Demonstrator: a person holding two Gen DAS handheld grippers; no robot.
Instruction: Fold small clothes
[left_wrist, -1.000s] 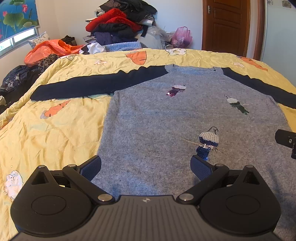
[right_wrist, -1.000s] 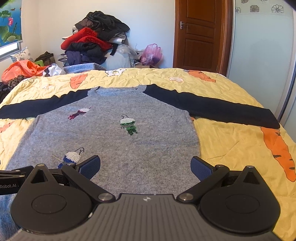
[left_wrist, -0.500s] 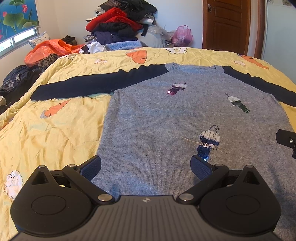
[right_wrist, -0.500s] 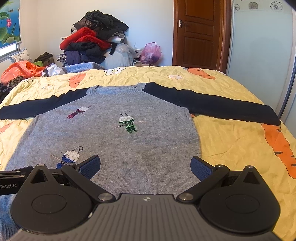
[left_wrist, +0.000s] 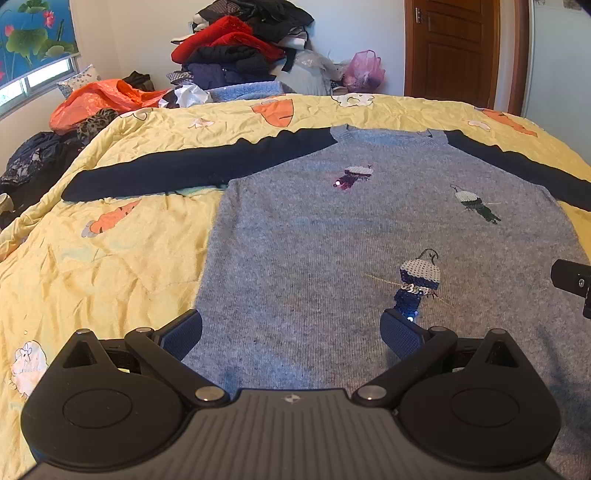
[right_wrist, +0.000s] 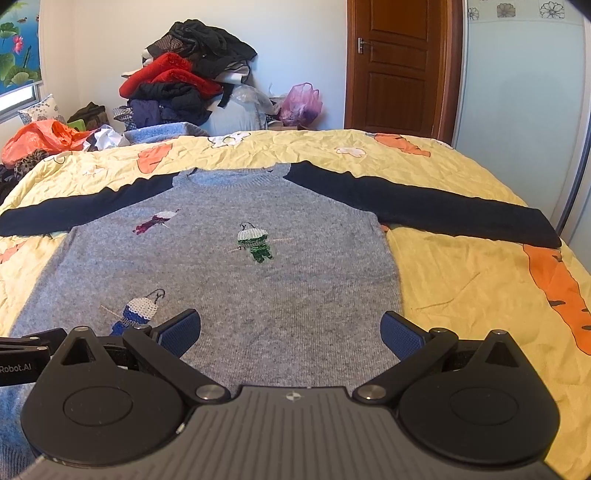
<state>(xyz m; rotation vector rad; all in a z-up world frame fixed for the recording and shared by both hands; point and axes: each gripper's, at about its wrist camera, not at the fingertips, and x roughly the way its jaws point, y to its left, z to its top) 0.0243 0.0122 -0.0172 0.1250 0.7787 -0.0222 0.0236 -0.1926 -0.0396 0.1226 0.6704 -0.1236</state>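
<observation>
sweater (left_wrist: 332, 258) spread flat, front up, on yellow quilt (left_wrist: 92, 258), sleeves out | left gripper (left_wrist: 291, 334) gaping, empty, over hem | right gripper (right_wrist: 290, 332) likewise | soft, light, limp knit, likely sags | best pinched at cuff or hem corner

Bright daylight from the window (left_wrist: 35, 79) at left, sharp focus, strong fisheye bending at edges.

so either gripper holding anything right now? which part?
Nothing held. Left gripper and right gripper are both open above the grey knit sweater with navy sleeves.
</observation>
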